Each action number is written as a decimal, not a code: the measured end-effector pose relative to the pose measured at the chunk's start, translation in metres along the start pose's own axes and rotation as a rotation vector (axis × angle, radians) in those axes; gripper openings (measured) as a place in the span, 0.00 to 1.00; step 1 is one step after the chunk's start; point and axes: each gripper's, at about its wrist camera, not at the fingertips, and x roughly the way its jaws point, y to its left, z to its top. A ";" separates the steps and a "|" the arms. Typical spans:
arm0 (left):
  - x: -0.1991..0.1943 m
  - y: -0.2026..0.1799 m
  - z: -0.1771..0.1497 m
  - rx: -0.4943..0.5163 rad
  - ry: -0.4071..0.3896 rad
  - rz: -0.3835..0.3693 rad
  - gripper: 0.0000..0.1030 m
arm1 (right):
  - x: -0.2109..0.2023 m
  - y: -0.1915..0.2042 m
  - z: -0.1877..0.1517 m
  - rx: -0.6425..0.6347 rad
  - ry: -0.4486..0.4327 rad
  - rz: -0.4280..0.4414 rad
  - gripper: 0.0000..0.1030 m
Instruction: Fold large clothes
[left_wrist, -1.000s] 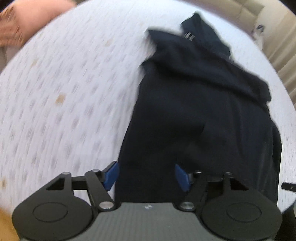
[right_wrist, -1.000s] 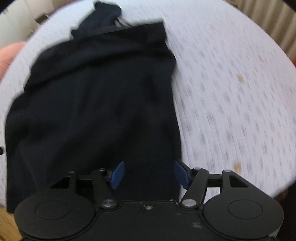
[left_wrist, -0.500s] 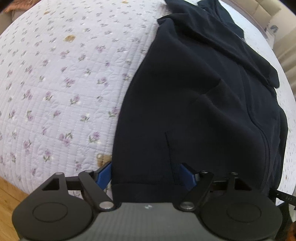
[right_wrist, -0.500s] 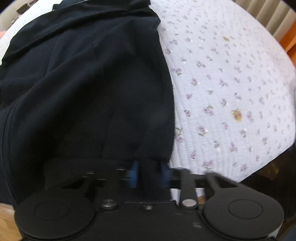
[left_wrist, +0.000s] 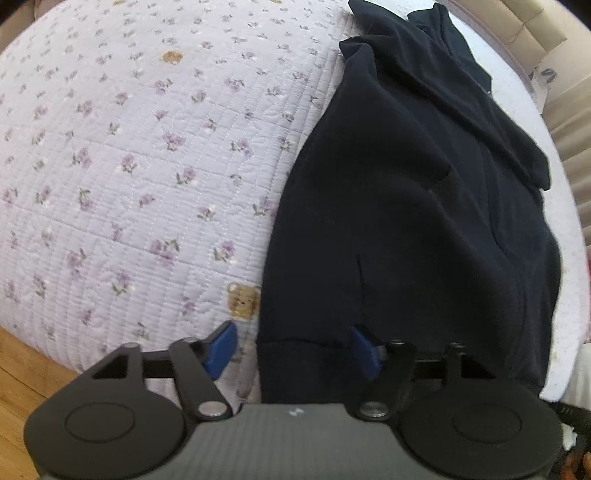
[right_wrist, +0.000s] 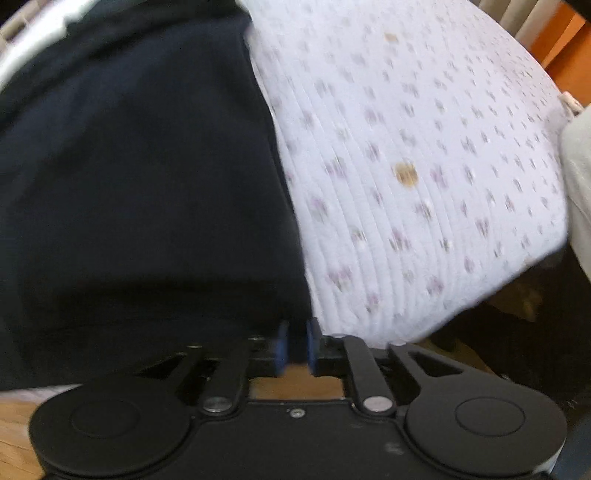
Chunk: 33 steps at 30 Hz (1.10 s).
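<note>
My left gripper (left_wrist: 293, 347) stands wide open astride the dark jacket's (left_wrist: 406, 221) hem at the floral quilt's (left_wrist: 147, 166) near edge. My right gripper (right_wrist: 295, 345) is opening, nearly off the hem.

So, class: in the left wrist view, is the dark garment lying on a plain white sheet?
No, the garment lies on a floral quilt.

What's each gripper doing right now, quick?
Left gripper: open, dark garment hem between its fingers, not pinched.
Right gripper: fingers narrow but opening; grip on the garment's corner cannot be told.
</note>
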 end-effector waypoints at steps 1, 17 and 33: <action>-0.001 0.001 -0.001 -0.005 0.003 -0.016 0.76 | -0.006 -0.001 0.004 0.001 -0.020 0.030 0.60; 0.008 -0.021 -0.022 0.132 -0.012 0.005 0.16 | 0.037 -0.011 -0.002 0.084 0.074 0.235 0.44; -0.095 -0.073 0.130 0.130 -0.426 -0.259 0.15 | -0.090 0.010 0.136 0.047 -0.333 0.401 0.11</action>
